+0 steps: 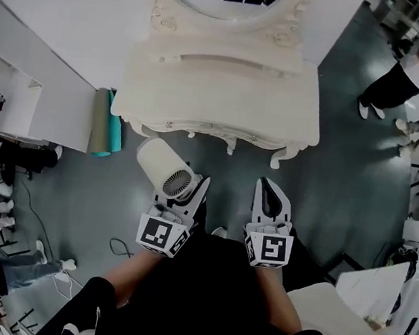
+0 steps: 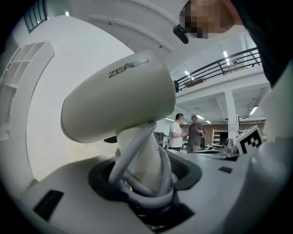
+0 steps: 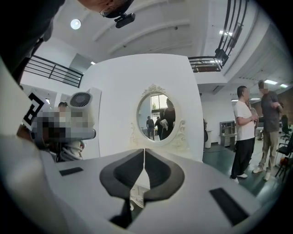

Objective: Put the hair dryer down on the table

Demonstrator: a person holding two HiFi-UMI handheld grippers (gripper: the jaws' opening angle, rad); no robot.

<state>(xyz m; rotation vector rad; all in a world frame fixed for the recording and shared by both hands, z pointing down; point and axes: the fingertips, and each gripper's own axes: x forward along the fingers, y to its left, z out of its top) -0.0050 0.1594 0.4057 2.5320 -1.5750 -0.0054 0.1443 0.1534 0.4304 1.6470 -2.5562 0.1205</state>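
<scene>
A cream hair dryer [image 1: 163, 167] hangs in the air in front of the white dressing table [image 1: 225, 97], clear of its top. My left gripper [image 1: 184, 190] is shut on the dryer's handle [image 2: 145, 160], which has the grey cord wound around it; the barrel [image 2: 119, 100] points up and left. To its right, my right gripper [image 1: 272, 199] is shut with nothing in it, the pads meeting at the tips [image 3: 144, 157]. In the right gripper view the dryer's rear grille [image 3: 81, 99] shows at the left.
The dressing table carries an oval mirror [image 3: 156, 117] against a white wall panel. Rolled grey and teal cloth [image 1: 103, 122] leans at the table's left. People [image 3: 244, 132] stand on the grey floor to the right. Cables [image 1: 121, 249] lie on the floor near my feet.
</scene>
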